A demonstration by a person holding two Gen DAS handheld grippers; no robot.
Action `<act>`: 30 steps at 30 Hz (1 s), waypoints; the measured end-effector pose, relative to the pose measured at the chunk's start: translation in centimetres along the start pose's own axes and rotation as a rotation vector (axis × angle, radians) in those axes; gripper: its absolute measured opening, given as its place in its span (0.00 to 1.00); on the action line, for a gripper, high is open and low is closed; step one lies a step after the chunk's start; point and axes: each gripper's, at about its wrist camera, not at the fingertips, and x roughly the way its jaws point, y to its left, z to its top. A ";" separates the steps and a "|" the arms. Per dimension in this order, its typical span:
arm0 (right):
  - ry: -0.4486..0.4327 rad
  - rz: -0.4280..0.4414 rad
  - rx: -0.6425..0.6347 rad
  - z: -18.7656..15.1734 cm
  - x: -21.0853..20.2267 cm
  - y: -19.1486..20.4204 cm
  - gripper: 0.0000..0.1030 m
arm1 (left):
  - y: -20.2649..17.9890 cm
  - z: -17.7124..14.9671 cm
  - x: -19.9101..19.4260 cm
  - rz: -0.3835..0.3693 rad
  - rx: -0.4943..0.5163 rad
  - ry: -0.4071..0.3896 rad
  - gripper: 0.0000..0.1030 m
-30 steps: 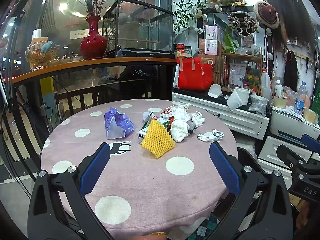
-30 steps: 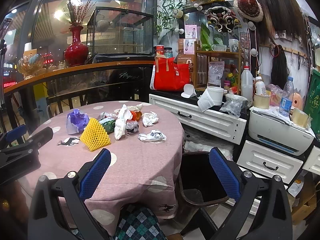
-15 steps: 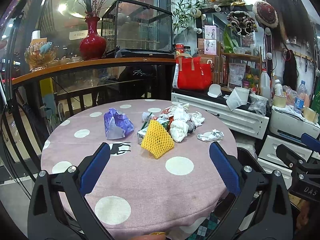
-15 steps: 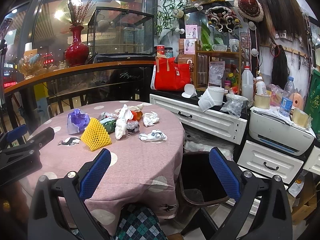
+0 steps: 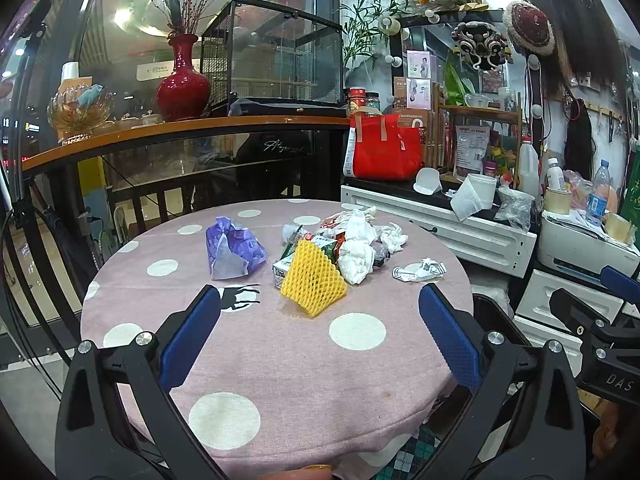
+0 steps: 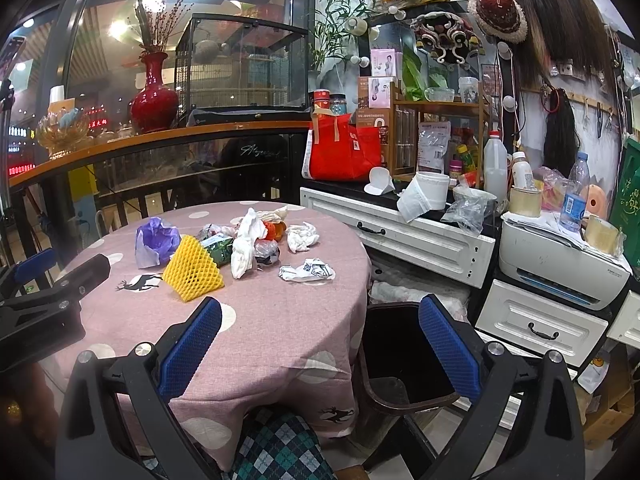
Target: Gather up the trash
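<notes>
Your left gripper [image 5: 318, 320] hangs over the near edge of the round table [image 5: 280, 364], its blue pads spread wide with nothing between them. Your right gripper [image 6: 320, 330] is spread just as wide and holds nothing either; it sits off the table's right edge, above the gap between the tablecloth and the dark trash bin [image 6: 404, 364] on the floor just beside the table.

The trash lies past the middle of the table, toward its far side. Nearest to you is the yellow foam fruit net [image 5: 313, 280], standing as a wedge on the pink polka-dot cloth. Just behind it, and touching it, a small drink carton [image 5: 282, 270] leans into a heap of crumpled white tissues [image 5: 356, 256] and coloured wrappers. To the right of the heap, near the table's right edge and apart from the rest, lies a flattened white wrapper [image 5: 420, 270]. To the left of the net, apart from it, sits a crumpled purple bag [image 5: 234, 250].

Beyond the table, a white drawer cabinet [image 6: 400, 240] carries a red tote bag [image 6: 344, 152] and a tipped roll of white paper [image 6: 424, 194]. On the wooden ledge further back stands a red vase [image 5: 183, 88].
</notes>
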 end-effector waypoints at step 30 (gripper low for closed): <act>0.001 0.005 -0.001 -0.3 0.1 0.8 0.95 | 0.0 -0.3 0.5 -0.009 0.004 0.014 0.95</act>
